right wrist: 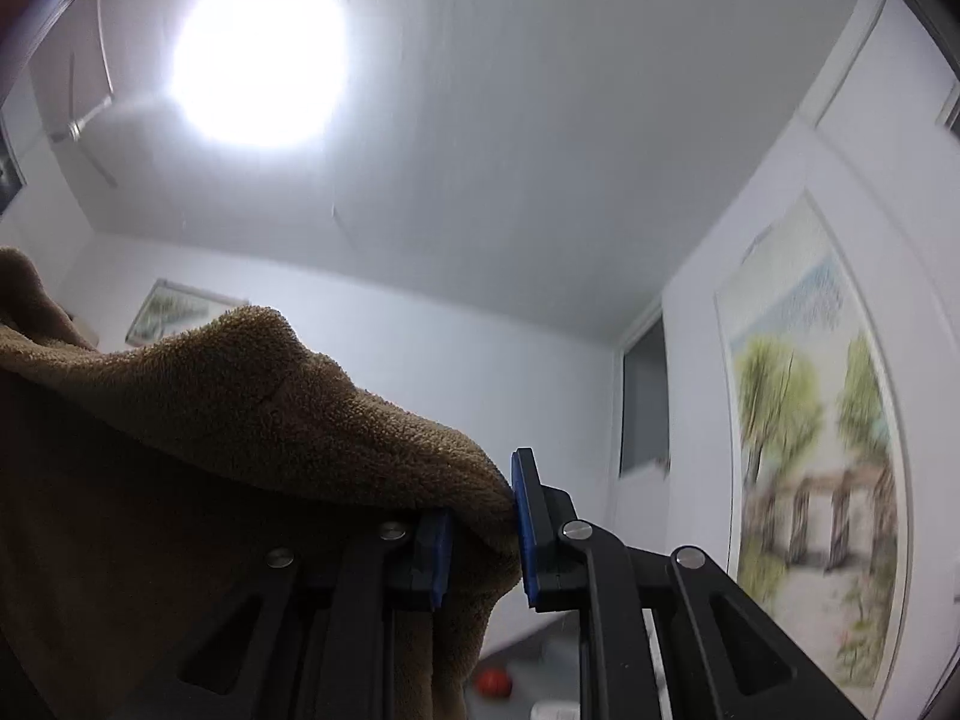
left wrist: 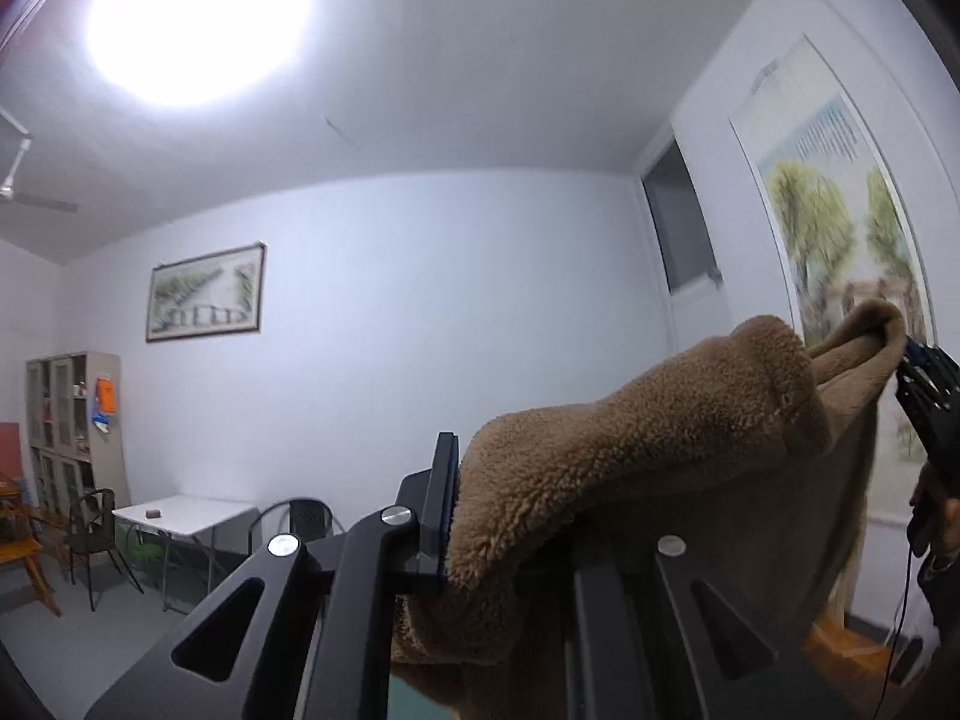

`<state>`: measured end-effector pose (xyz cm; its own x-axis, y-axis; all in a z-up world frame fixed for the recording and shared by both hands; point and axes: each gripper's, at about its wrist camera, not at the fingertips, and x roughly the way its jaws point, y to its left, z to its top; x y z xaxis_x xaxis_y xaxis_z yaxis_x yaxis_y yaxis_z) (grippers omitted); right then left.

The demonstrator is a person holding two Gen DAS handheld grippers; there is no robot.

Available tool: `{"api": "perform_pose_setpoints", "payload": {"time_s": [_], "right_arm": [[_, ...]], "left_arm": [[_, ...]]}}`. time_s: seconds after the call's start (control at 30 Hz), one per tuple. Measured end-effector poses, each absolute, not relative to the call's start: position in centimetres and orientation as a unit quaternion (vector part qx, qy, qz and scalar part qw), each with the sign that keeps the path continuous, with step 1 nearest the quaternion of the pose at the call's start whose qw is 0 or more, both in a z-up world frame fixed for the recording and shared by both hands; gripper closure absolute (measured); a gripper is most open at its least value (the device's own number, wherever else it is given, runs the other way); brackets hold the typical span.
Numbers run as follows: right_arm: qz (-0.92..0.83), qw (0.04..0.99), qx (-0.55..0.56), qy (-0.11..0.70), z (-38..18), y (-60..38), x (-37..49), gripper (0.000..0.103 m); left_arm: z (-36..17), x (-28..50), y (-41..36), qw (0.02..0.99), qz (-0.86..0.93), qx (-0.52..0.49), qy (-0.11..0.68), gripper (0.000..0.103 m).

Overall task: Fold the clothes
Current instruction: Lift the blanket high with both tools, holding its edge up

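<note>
Between the 2 tongs, a brown fleece garment [left wrist: 630, 462] hangs in the air, held up well above the floor with the ceiling and the room's far wall behind it. The left tongs [left wrist: 480, 516] are closed on 1 thick edge of the fleece; only the left finger shows, pressed against the pile, and the other is buried under the cloth. The right tongs [right wrist: 480, 546] pinch another edge between their blue pads, and in the left wrist view they appear far right, clamped on a raised corner [left wrist: 888, 324] of the same garment. The cloth sags between both grips and drapes down below them. No fold shows anywhere: the garment looks lifted and spread for a start, so I judge the task barely begun. Laying it flat and making every fold remain. No tabletop under the garment is visible in either view.
</note>
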<state>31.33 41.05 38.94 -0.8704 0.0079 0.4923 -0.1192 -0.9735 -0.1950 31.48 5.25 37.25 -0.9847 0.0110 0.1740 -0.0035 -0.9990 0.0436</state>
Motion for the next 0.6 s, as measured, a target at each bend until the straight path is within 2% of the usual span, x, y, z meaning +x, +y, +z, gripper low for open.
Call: {"api": "perform_pose_setpoints", "payload": {"time_s": [0.13,0.4,0.6], "right_arm": [[0.954,0.028,0.277,-0.11,39.6,40.9,34.5,0.084],[0.963,0.015,0.241,-0.116,36.6,40.7,34.2,0.084],[0.978,0.008,0.175,-0.109,33.3,42.6,29.5,0.084]], "left_arm": [[37.5,34.0,4.4,-0.028,0.992,0.119,0.017,0.066],[35.8,33.7,4.1,-0.054,0.994,0.094,0.028,0.065],[32.8,30.7,4.8,-0.05,0.997,0.041,0.034,0.065]]}}
